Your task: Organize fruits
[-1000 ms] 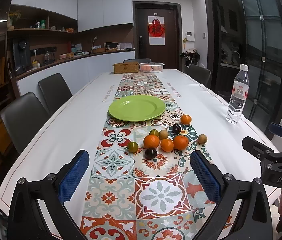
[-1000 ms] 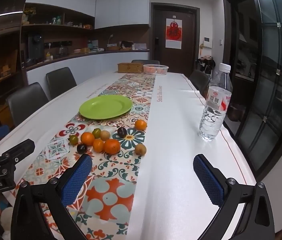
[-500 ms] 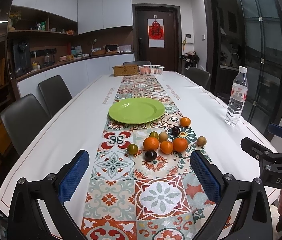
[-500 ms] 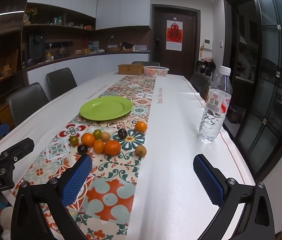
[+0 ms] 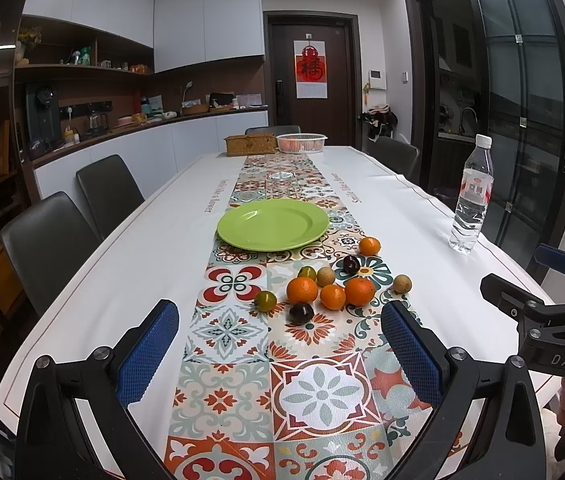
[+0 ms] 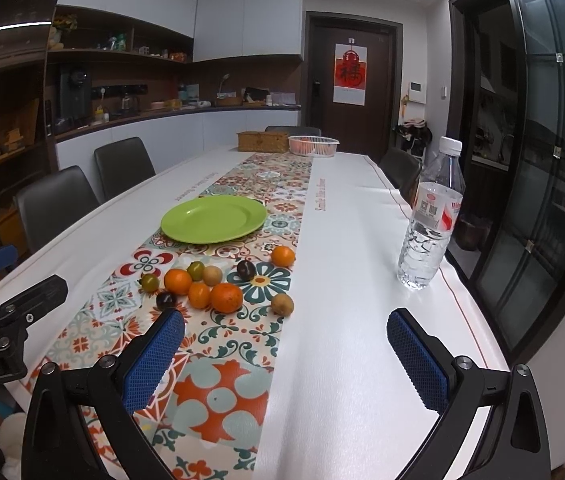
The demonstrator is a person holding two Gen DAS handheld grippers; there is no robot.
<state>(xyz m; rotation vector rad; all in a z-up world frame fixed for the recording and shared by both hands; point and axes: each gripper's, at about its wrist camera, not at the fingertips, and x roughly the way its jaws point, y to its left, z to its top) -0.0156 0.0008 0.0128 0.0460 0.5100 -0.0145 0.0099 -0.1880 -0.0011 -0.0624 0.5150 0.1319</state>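
- Both your left claw [image 5: 280, 354] and right claw [image 6: 286, 354] gape wide, empty.
- The fruits [image 5: 324, 286] sit clustered just before the green plate [image 5: 273, 230]; nudging one could roll its neighbours off the desk [image 5: 130, 264].

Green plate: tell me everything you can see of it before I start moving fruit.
The green plate is round and shallow, lime green with a smooth, slightly glossy surface that looks like plastic, and has a wide raised rim. It lies flat and empty on the patterned table runner, beyond the loose cluster of fruit. No fruit touches it, and neither tool is near it.
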